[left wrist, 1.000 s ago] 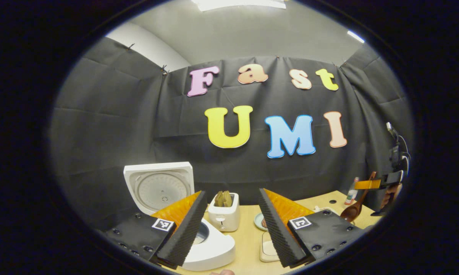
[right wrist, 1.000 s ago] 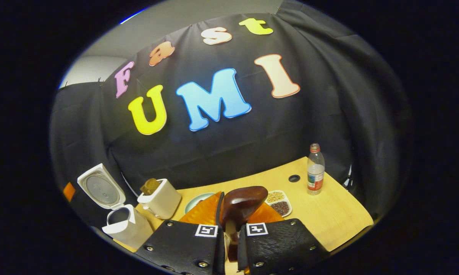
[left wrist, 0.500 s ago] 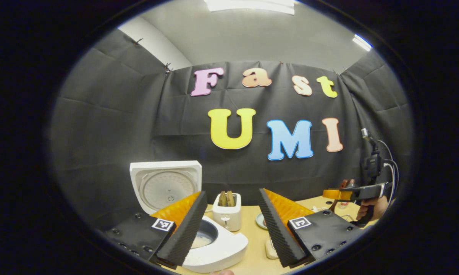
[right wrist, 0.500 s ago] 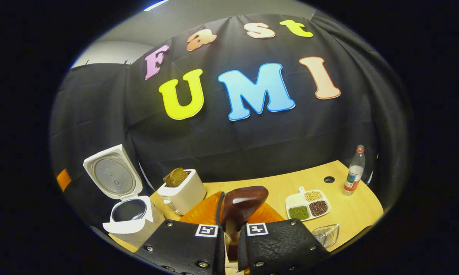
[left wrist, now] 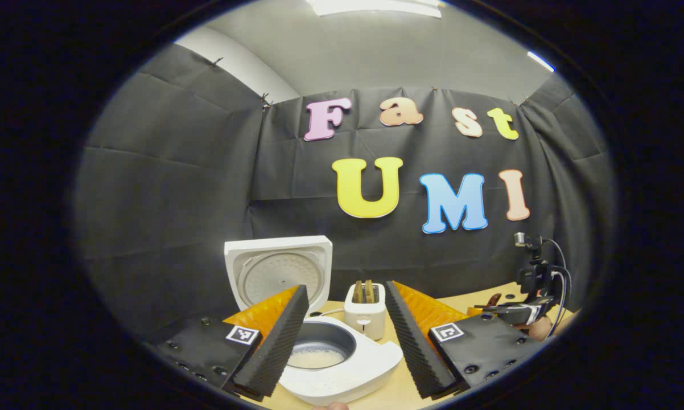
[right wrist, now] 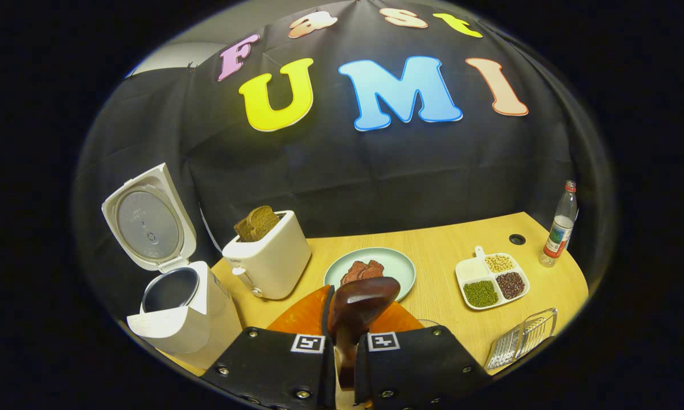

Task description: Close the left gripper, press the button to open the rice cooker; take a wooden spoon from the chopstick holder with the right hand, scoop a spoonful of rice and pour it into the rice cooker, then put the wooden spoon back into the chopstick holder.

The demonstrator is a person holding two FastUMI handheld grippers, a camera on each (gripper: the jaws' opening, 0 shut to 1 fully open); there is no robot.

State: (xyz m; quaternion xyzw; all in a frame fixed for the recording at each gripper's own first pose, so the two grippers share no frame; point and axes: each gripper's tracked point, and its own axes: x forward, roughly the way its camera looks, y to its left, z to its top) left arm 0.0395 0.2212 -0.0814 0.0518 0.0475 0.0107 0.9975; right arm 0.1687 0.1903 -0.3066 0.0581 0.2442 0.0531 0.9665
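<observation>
On the bench [right wrist: 433, 245], at its left end, we see the rice cooker [right wrist: 177, 307] with its lid swung up and a pale layer of rice in its pot in the left gripper view. We hold the wooden spoon [right wrist: 359, 302] in the right gripper [right wrist: 345, 347]; its dark bowl rises just beyond the fingertips, in front of a plate [right wrist: 399, 265] of food. We judge the spoon stiff and light, with a polished surface that could slip or swivel if pinched loosely, so the handle close to the bowl looks to us the right place to hold. The right fingers [right wrist: 273, 359] are pressed close on either side of that handle, clamping it. The left gripper [left wrist: 342, 336] has its fingers [left wrist: 279, 341] spread wide, holding nothing and hanging over the cooker's near rim. A toaster [right wrist: 268, 256] with bread stands beside the cooker. We cannot tell where the chopstick holder stands.
</observation>
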